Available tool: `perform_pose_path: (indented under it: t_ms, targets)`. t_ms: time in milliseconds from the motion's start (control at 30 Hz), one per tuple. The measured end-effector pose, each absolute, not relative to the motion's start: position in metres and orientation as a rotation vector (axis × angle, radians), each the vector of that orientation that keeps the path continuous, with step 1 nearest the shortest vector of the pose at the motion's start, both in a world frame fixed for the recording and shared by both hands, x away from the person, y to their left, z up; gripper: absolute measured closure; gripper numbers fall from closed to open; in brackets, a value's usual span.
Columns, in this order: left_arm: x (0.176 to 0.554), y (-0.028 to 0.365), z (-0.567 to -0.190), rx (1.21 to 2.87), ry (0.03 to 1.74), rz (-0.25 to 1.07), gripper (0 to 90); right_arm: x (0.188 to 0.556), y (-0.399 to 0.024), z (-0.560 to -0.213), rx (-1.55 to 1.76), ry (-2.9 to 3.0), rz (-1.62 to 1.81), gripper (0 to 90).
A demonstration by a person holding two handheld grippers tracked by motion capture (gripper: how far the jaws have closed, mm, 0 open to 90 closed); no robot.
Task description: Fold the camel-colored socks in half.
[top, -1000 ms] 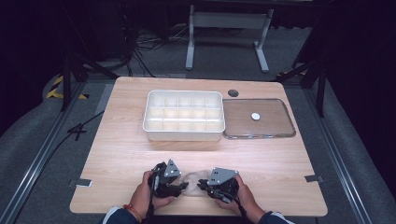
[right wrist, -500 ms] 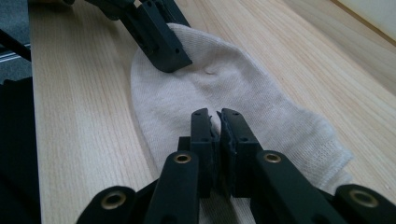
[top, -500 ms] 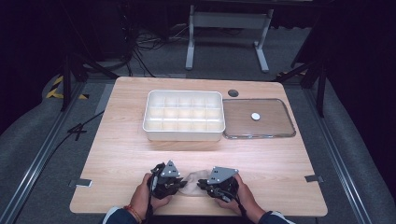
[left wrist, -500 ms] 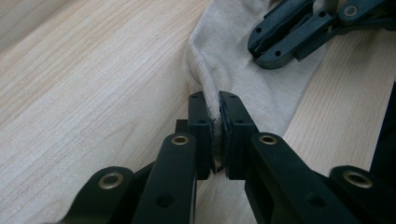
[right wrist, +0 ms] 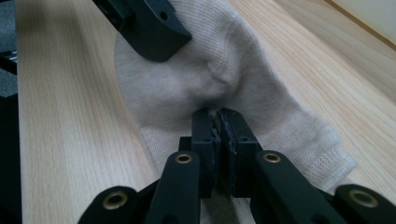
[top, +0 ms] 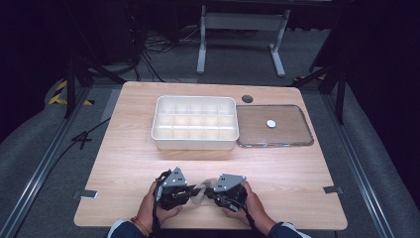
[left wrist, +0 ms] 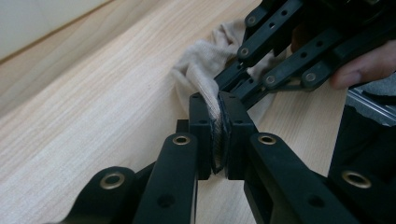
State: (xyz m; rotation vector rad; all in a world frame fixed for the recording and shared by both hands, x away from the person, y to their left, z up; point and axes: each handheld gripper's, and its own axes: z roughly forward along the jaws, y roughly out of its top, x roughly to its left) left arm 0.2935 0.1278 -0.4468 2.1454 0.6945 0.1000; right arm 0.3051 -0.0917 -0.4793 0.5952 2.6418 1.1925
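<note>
High view: near the table's [top: 124, 163] front edge, the left gripper [top: 185, 190] and right gripper [top: 208, 191] meet over a small beige sock [top: 200, 190]. The compartment tray [top: 194, 143] and clear lid [top: 292, 140] sit well apart behind it, so I judge the work barely begun: both grips are made, any folding or placing remains.

Left gripper view: its fingers [left wrist: 201, 135] are clenched on a fold of the sock [left wrist: 205, 70], and have just finished closing.

Right gripper view: fingers [right wrist: 204, 140] pinch the sock [right wrist: 224, 70] mid-body. Its long axis runs diagonally, the ribbed cuff end toward the lower right.
</note>
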Motion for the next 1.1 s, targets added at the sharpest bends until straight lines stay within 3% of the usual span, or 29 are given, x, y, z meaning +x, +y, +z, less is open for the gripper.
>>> perform_pose_path:
  t_ms: [233, 367, 633, 1100]
  targets:
    - [0.294, 0.122, -0.447, 2.153, 0.682, 0.119, 85.2, 0.309, -0.084, -0.481, 0.603, 2.625, 1.212, 83.6]
    - [0.295, 0.127, -0.448, 2.147, 0.703, 0.123, 85.3, 0.309, -0.091, -0.479, 0.596, 2.611, 1.242, 72.7]
    - [0.295, 0.131, -0.447, 2.146, 0.717, 0.151, 85.1, 0.312, -0.149, -0.454, 0.669, 2.535, 1.229, 74.5]
    - [0.298, 0.128, -0.445, 2.134, 0.717, 0.146, 85.0, 0.316, -0.150, -0.473, 0.662, 2.622, 1.099, 77.6]
